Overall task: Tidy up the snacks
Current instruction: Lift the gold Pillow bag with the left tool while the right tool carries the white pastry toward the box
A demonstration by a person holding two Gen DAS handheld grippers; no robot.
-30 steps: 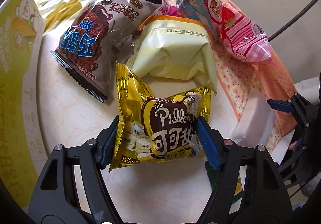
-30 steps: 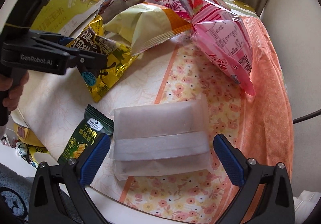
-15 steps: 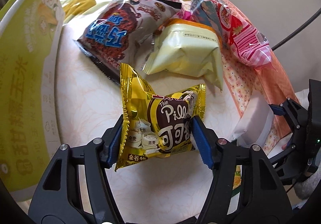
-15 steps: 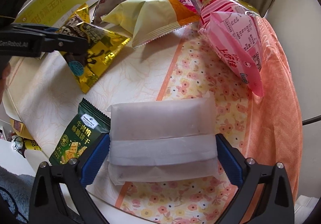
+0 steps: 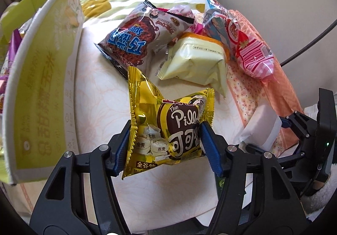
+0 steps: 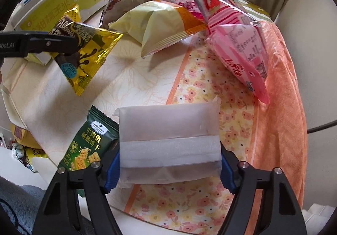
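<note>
My left gripper [image 5: 166, 146] is shut on a gold and brown Pillows snack bag [image 5: 168, 127] and holds it above the table; the bag also shows in the right wrist view [image 6: 84, 45]. My right gripper [image 6: 169, 169] is shut on a white paper-wrapped packet [image 6: 168, 142], which also shows at the right of the left wrist view [image 5: 261, 127]. A yellow-green cardboard box [image 5: 40, 92] stands open at the left. On the table lie a brown chocolate snack bag [image 5: 139, 37], a pale yellow bag [image 5: 198, 60] and a pink strawberry bag [image 5: 250, 52].
A small green cracker packet [image 6: 88, 142] lies beside the white packet at the table's near edge. The tablecloth [image 6: 231, 121] is floral with an orange border. A dark cable [image 5: 305, 45] runs along the wall at the right.
My left gripper has lifted the gold bag and carried it left toward the box. My right gripper has closed its jaws onto the white packet.
</note>
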